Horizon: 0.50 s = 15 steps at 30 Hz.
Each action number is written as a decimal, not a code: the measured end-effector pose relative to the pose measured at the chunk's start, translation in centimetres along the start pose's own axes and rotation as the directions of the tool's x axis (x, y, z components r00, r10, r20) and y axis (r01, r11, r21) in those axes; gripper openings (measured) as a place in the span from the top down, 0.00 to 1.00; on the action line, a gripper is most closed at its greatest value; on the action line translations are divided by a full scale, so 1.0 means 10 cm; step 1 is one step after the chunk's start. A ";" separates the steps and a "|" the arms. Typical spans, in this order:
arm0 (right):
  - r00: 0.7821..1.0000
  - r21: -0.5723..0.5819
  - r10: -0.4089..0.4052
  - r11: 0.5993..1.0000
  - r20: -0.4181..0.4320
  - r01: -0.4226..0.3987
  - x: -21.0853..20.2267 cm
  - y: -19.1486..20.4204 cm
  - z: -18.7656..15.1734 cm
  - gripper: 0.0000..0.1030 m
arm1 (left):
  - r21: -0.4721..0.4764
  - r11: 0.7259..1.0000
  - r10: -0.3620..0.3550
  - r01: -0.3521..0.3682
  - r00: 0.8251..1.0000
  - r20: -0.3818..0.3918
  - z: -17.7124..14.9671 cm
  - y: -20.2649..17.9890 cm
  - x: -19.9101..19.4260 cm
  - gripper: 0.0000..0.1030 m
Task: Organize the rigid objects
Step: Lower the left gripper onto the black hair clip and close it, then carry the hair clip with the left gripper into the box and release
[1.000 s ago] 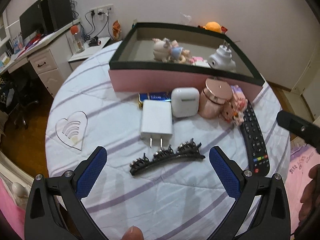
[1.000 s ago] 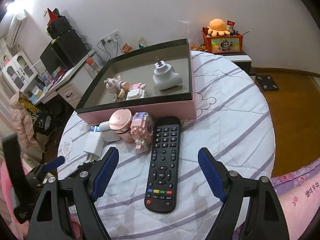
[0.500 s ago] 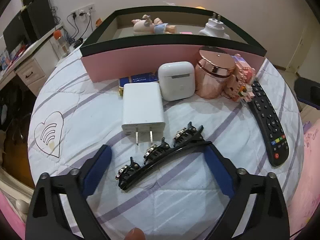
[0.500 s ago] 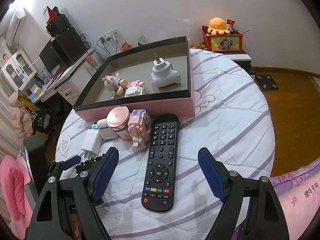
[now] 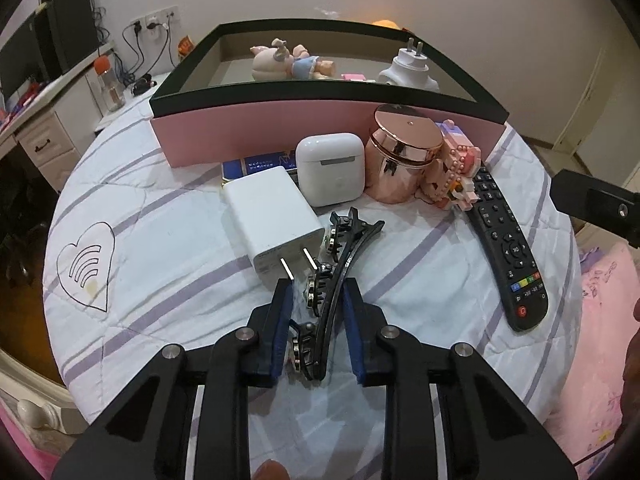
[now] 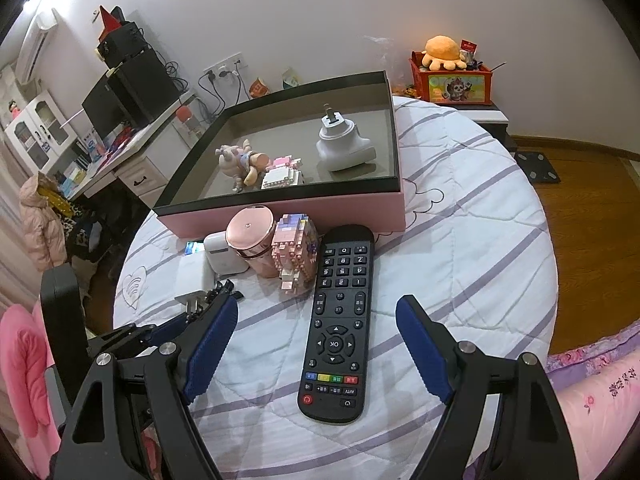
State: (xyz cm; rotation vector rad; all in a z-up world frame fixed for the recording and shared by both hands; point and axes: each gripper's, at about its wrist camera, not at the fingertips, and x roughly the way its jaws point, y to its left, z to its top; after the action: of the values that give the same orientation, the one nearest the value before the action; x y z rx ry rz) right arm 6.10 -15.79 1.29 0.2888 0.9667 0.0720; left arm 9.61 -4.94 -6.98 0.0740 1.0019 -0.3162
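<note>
Left hand-held gripper (image 5: 316,312) closing, hair clip (image 5: 336,276) turned endwise

Hair clip (image 5: 340,264) lies between charger (image 5: 272,216) and remote (image 5: 506,248), before the box (image 5: 320,136).

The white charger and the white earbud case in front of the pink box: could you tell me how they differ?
The white charger is a square-edged block with two metal prongs pointing toward the camera; the earbud case has rounded corners, a lid seam and no prongs. The charger lies nearer, its prongs beside the black hair clip; the case sits further back, next to the rose-gold jar. Both are white and lie outside the pink box.
</note>
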 end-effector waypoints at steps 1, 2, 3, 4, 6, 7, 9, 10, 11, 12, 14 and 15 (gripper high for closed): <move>1.000 0.001 -0.001 1.000 0.002 0.001 -0.01 0.00 0.00 0.19 | -0.003 1.000 -0.003 0.003 1.000 0.000 -0.02 0.01 0.00 0.76; 1.000 0.001 -0.002 1.000 0.003 0.002 -0.01 0.00 0.00 0.19 | -0.006 1.000 -0.005 0.005 1.000 0.000 -0.02 0.01 0.00 0.76; 1.000 0.001 -0.003 1.000 0.004 0.003 -0.02 0.00 -0.01 0.19 | -0.007 1.000 -0.006 0.006 1.000 -0.001 -0.02 0.01 0.00 0.76; 1.000 0.002 -0.004 1.000 0.005 0.004 -0.03 0.00 -0.01 0.19 | -0.007 1.000 -0.008 0.008 1.000 -0.002 -0.02 0.01 0.00 0.77; 1.000 0.005 -0.005 1.000 0.005 0.005 -0.03 0.00 -0.02 0.19 | -0.010 1.000 -0.016 0.016 1.000 -0.004 -0.03 0.00 -0.02 0.80; 1.000 0.006 -0.005 1.000 0.006 0.005 -0.03 0.00 -0.02 0.19 | -0.009 1.000 -0.030 0.030 1.000 -0.008 -0.04 -0.02 -0.03 0.82; 1.000 0.008 -0.006 1.000 0.005 0.006 -0.03 -0.01 -0.02 0.19 | -0.001 1.000 -0.030 0.030 1.000 -0.008 -0.07 -0.05 -0.06 0.82; 1.000 0.008 -0.006 1.000 0.004 0.006 -0.03 -0.01 -0.02 0.19 | 0.002 0.999 -0.039 0.039 0.999 -0.009 -0.08 -0.07 -0.08 0.82; 1.000 0.007 -0.006 1.000 0.004 0.006 -0.03 -0.01 -0.02 0.19 | 0.004 0.999 -0.043 0.043 0.999 -0.010 -0.09 -0.08 -0.09 0.82; 1.000 0.007 -0.006 1.000 0.004 0.005 -0.03 0.00 -0.02 0.19 | 0.006 0.999 -0.045 0.045 0.999 -0.009 -0.10 -0.10 -0.10 0.82; 1.000 0.008 -0.005 1.000 0.004 0.005 -0.03 0.00 -0.03 0.19 | 0.003 0.999 -0.051 0.051 0.999 -0.008 -0.11 -0.10 -0.12 0.82; 1.000 0.007 -0.005 1.000 0.004 0.005 -0.04 0.00 -0.03 0.19 | 0.000 0.999 -0.053 0.053 0.999 -0.007 -0.11 -0.10 -0.13 0.82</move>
State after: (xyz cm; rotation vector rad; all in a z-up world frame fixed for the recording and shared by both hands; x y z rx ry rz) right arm 5.65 -15.83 1.43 0.2933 0.9635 0.0631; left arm 7.77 -5.37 -6.43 0.0487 1.0118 -0.3645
